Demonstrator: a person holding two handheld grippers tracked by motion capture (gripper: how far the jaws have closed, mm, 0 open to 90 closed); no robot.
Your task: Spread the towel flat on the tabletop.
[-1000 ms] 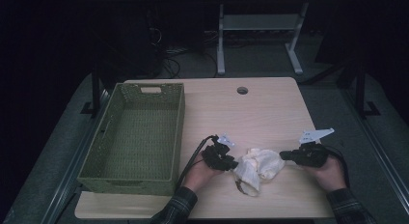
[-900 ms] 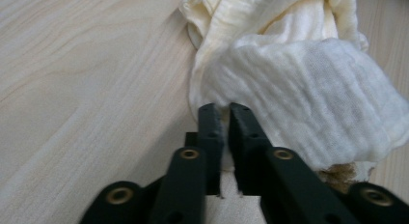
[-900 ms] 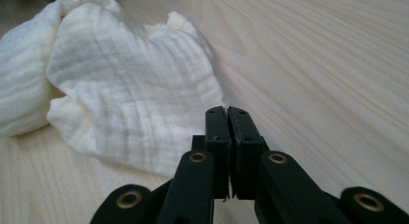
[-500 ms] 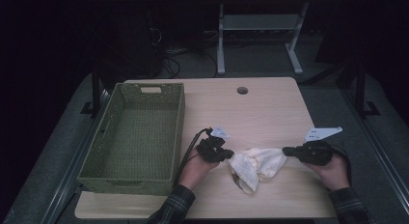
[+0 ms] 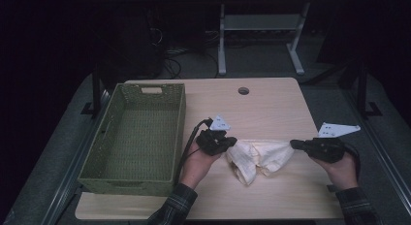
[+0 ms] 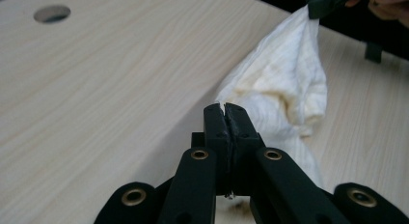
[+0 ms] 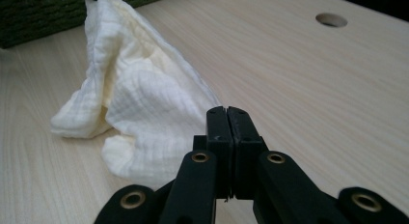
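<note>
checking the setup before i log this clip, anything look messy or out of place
Nothing stands out. The cream waffle-weave cloth is bunched and creased, but it is pinched at either end by the left gripper and right gripper. The green woven basket sits square on the table.

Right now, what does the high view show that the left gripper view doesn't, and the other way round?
The high view alone takes in the green woven basket left of the work, both hands and the whole table. The left gripper view alone gives a close look at the left tool, jaws pressed shut on an edge of the cream cloth. Both show that cloth drawn between the two tools, the right tool pinching its far end, and the table's round hole.
</note>
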